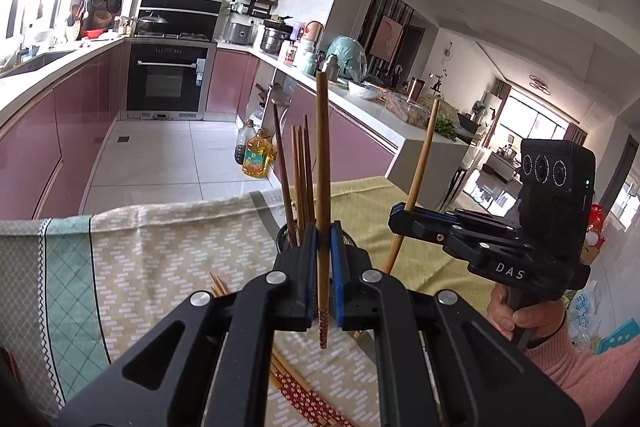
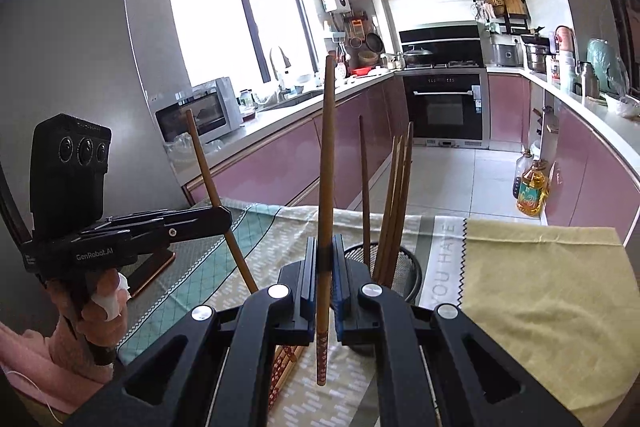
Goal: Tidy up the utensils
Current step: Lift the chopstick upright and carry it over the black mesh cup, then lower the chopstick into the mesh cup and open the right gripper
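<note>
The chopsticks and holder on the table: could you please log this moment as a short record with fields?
left tool: shut on a chopstick, held upright, patterned end down
right tool: shut on a second chopstick, also upright
holder: dark mesh cup on the tablecloth, several chopsticks standing in it
loose chopsticks: lying on the cloth below the left tool
not yet done: both held chopsticks are outside the cup
</note>
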The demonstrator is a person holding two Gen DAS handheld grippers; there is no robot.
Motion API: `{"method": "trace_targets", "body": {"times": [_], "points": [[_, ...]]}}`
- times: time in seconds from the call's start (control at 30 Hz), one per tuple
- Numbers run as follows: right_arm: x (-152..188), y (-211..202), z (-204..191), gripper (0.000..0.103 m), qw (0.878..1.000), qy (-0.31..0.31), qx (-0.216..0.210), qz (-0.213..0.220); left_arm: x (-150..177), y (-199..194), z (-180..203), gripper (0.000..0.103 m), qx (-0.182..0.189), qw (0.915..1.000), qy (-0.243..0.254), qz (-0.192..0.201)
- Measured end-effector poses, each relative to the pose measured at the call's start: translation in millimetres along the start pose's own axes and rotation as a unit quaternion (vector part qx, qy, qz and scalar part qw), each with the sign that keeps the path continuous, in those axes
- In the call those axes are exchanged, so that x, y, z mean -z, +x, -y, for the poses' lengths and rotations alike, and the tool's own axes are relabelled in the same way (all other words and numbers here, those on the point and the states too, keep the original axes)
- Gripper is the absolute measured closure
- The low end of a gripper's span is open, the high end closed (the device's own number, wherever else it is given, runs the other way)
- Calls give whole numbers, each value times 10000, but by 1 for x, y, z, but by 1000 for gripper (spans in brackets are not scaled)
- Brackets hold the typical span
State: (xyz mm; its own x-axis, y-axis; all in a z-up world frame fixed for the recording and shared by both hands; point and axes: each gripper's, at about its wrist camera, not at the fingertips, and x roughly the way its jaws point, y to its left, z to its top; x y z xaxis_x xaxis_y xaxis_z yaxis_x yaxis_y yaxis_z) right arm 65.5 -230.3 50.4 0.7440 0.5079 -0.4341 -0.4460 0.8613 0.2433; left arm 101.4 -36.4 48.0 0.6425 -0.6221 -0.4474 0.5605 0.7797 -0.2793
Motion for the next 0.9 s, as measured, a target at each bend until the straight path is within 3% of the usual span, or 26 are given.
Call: {"method": "trace_targets", "body": {"times": [0.73,0.9], "points": [[-43,5,12,97,9987,-115,188,453,-54,10,14,96,-8,9989,199,427],[-43,17,20,97,9987,-83,322,393,-52,21,18,96,-215,9986,323,372]]}}
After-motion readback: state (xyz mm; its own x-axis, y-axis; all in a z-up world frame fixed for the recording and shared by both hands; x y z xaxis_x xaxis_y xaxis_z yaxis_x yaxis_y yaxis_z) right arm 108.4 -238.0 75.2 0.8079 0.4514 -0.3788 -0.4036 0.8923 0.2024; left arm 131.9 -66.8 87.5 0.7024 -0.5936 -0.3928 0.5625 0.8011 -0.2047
